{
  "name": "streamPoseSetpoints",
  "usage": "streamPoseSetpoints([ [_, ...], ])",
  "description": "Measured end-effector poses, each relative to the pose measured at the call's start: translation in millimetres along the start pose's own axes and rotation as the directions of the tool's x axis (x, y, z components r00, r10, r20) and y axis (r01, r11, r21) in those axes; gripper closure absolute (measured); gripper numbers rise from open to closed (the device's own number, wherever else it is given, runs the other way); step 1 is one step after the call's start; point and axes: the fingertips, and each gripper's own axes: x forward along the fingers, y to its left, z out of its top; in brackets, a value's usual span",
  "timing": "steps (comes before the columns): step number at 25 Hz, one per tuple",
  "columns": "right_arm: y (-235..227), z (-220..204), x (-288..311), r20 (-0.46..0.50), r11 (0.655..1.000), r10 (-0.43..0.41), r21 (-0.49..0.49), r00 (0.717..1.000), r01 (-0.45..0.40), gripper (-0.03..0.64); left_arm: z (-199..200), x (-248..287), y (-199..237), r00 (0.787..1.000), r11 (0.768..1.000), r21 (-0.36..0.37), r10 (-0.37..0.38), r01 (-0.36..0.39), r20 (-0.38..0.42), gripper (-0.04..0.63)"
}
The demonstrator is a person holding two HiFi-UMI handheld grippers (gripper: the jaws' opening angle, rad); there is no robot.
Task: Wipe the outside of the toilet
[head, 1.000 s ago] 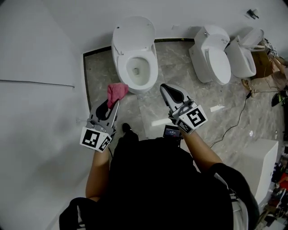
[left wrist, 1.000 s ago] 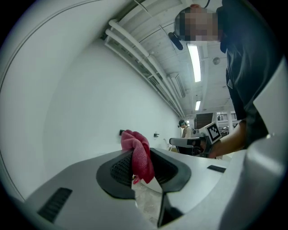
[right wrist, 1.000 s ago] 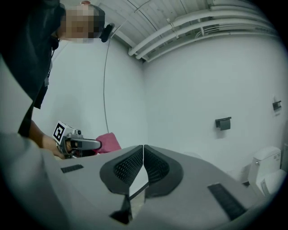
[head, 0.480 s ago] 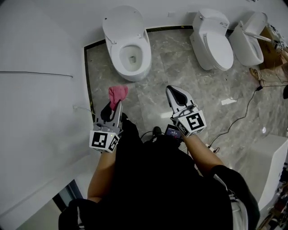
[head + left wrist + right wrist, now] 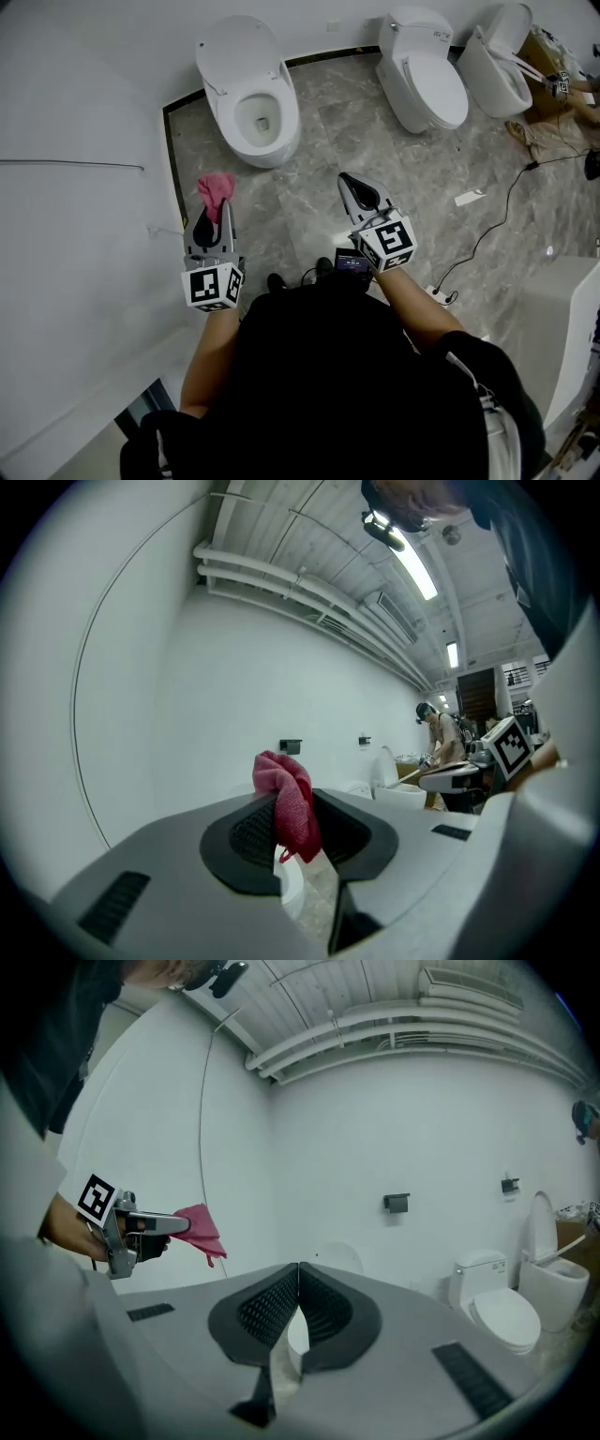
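A white toilet (image 5: 251, 92) with its lid raised stands by the back wall, its bowl open. My left gripper (image 5: 212, 204) is shut on a pink cloth (image 5: 216, 188) and hangs well short of the bowl, over the floor to its left. In the left gripper view the pink cloth (image 5: 289, 803) sticks up from between the jaws. My right gripper (image 5: 354, 190) is shut with nothing in it, held over the floor to the right of the toilet. The right gripper view shows the left gripper (image 5: 187, 1225) with the pink cloth (image 5: 203, 1232) at the left and part of the toilet (image 5: 333, 1262) just beyond the jaws.
A second toilet (image 5: 424, 72) with its lid down and a third (image 5: 500, 62) stand to the right. A cable (image 5: 502, 208) and a power strip (image 5: 439, 296) lie on the marble floor (image 5: 309, 197). White wall (image 5: 75, 169) at the left; a white cabinet (image 5: 572, 319) at the right.
I have stepped back from the toilet: it now sits further off and higher in the head view. Both grippers came back with me, the left still holding the cloth.
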Motion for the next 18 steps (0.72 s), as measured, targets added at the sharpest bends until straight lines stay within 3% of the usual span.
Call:
streamPoseSetpoints([
  [8, 17.9, 17.7, 8.2, 0.028, 1.000, -0.023, 0.006, 0.999, 0.023, 0.584, 13.9, -15.9, 32.4, 0.998, 0.995, -0.077, 0.065, -0.063, 0.024, 0.494],
  [11, 22.9, 22.0, 9.9, 0.037, 1.000, -0.028, -0.005, 0.999, 0.028, 0.584, 5.1, -26.0, 42.1, 0.998, 0.989, -0.139, 0.059, -0.056, 0.018, 0.494],
  [18, 26.6, 25.2, 2.9, 0.028, 1.000, -0.017, 0.019, 0.999, 0.016, 0.584, -7.4, -21.9, 34.6, 1.000, 0.990, -0.142, -0.005, 0.006, 0.009, 0.492],
])
